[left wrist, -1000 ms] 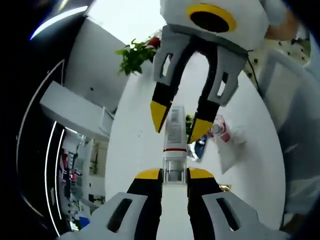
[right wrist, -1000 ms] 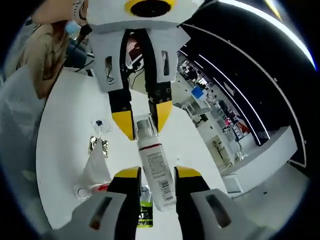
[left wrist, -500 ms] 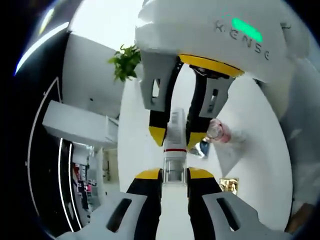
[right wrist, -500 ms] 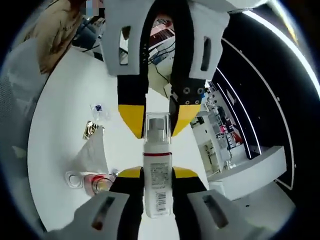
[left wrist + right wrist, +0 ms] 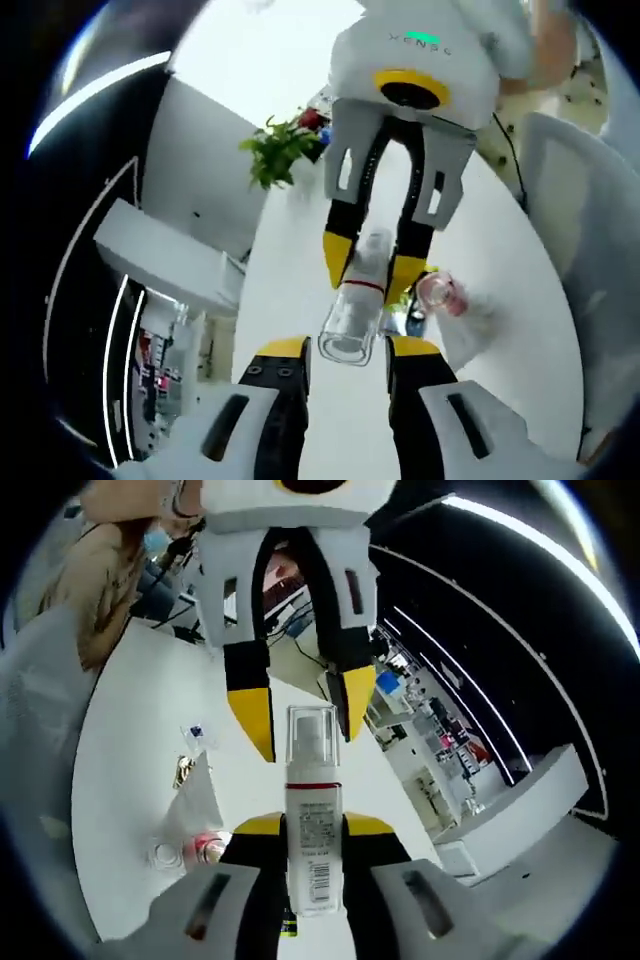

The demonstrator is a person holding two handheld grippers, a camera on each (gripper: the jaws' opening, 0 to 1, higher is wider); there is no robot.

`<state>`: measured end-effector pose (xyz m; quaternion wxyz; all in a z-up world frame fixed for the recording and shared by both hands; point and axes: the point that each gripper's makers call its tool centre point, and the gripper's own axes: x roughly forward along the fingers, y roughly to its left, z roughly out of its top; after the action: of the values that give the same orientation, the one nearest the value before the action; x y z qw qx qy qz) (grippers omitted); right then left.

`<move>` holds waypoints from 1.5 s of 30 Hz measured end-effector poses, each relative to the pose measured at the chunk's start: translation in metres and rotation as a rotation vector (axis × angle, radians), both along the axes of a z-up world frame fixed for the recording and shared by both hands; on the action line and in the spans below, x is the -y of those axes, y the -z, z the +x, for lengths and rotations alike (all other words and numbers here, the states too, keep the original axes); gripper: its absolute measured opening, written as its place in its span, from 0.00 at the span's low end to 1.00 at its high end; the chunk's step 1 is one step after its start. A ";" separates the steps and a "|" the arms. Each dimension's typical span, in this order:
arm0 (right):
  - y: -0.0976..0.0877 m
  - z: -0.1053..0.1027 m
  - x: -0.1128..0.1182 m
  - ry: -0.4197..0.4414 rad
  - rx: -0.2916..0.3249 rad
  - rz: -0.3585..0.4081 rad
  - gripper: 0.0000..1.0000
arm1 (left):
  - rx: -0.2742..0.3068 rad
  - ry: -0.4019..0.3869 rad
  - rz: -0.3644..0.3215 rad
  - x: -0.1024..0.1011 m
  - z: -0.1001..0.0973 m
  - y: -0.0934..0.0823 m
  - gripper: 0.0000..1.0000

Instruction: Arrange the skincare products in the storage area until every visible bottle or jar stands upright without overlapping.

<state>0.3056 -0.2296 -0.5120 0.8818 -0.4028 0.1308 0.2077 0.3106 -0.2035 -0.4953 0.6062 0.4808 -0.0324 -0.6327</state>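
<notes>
In the right gripper view, the right claw (image 5: 312, 828) is closed on a white pump bottle (image 5: 313, 835), its yellow-tipped jaws pressing both sides of the labelled body, and the clear cap points away from the camera. The left claw (image 5: 308, 718) faces it from above with its jaws spread on either side of the cap, not touching it. In the left gripper view, the left claw (image 5: 343, 352) stands open, and the bottle (image 5: 357, 305) hangs tilted in the air just above its tips, held at the far end by the right claw (image 5: 369, 267). Below lies the white desk (image 5: 290, 290), where a small pink jar (image 5: 437, 292) sits, with a green plant (image 5: 281, 150) at the far edge.
</notes>
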 end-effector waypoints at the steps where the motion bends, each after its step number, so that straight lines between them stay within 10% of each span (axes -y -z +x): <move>1: -0.001 -0.001 0.000 -0.002 0.002 0.031 0.19 | -0.032 -0.002 -0.014 -0.001 -0.001 0.000 0.26; 17: -0.026 -0.033 -0.017 -0.111 0.001 0.524 0.19 | -0.488 0.073 -0.286 -0.001 -0.038 -0.037 0.28; 21: -0.028 -0.042 -0.027 -0.166 -0.010 0.605 0.19 | -0.479 0.102 -0.286 -0.003 -0.045 -0.037 0.28; 27: -0.029 -0.053 -0.043 -0.231 -0.046 0.726 0.19 | -0.661 0.184 -0.369 -0.005 -0.070 -0.048 0.27; 37: -0.026 -0.067 -0.071 -0.324 -0.116 0.890 0.20 | -0.754 0.200 -0.383 -0.018 -0.086 -0.040 0.22; 45: -0.007 -0.073 -0.089 -0.327 -0.184 0.887 0.20 | -0.795 0.151 -0.355 -0.031 -0.094 -0.021 0.19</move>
<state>0.2322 -0.1405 -0.5055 0.9091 0.0171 0.0420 0.4142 0.2170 -0.1726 -0.4739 0.5969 0.0846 0.0602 -0.7956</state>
